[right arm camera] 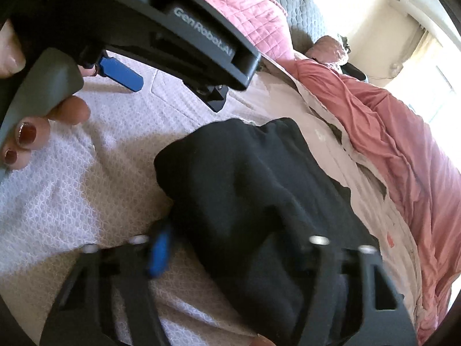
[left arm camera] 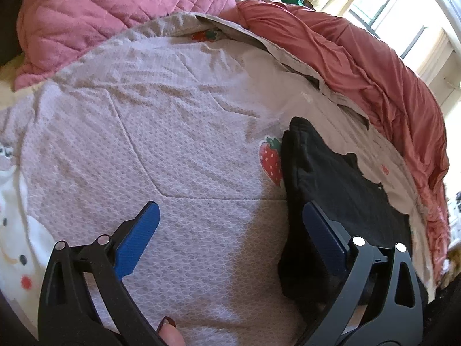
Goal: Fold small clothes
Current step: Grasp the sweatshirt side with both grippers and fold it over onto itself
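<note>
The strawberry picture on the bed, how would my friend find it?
Look at the pale lilac quilt covering the bed. Near its right side lies a dark folded garment; the strawberry sits right against its left edge. It is red with white dots and green leaves.

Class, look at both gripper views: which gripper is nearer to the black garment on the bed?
Right. The right gripper has the black garment between its open fingers; whether they touch is unclear. The left gripper is open beside it, mostly over the bedspread.
</note>
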Demonstrator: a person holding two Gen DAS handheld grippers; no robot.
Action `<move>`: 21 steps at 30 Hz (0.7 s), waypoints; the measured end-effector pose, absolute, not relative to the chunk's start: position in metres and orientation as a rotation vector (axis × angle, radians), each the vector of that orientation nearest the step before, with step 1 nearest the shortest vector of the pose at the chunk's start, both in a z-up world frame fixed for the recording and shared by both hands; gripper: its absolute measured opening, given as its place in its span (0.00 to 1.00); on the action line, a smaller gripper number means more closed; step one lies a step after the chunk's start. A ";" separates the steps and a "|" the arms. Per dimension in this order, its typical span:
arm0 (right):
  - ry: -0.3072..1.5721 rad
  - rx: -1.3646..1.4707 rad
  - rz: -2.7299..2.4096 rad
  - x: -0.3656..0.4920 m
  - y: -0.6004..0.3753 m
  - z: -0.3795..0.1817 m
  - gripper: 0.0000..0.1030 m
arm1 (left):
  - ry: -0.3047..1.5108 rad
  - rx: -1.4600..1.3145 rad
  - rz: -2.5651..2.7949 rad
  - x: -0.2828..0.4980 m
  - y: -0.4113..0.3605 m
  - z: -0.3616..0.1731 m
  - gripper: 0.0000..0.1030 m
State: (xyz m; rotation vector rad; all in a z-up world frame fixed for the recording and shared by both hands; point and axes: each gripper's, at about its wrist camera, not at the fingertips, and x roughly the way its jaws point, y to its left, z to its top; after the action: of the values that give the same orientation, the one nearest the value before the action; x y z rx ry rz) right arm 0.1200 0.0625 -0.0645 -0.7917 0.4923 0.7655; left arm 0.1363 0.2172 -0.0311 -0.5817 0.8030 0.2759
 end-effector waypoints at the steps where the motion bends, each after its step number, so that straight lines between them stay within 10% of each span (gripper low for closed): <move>1: 0.491 -0.773 0.766 0.122 0.060 -0.062 0.29 | 0.806 -0.602 0.268 0.138 0.218 -0.032 0.90; 3: 0.494 -0.709 0.772 0.128 0.053 -0.055 0.12 | 0.803 -0.658 0.232 0.142 0.220 -0.034 0.90; 15: 0.558 -0.424 0.876 0.136 0.019 -0.034 0.09 | 0.946 -0.926 -0.122 0.217 0.194 -0.054 0.89; 21: 0.577 -0.364 0.889 0.138 0.011 -0.032 0.09 | 1.032 -0.844 -0.122 0.236 0.171 -0.056 0.56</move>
State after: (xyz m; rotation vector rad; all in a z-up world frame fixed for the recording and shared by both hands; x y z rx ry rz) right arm 0.1376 0.0115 -0.0323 -0.3637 0.5765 0.8893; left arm 0.2358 0.1711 -0.0557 -0.8439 1.0318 -0.1218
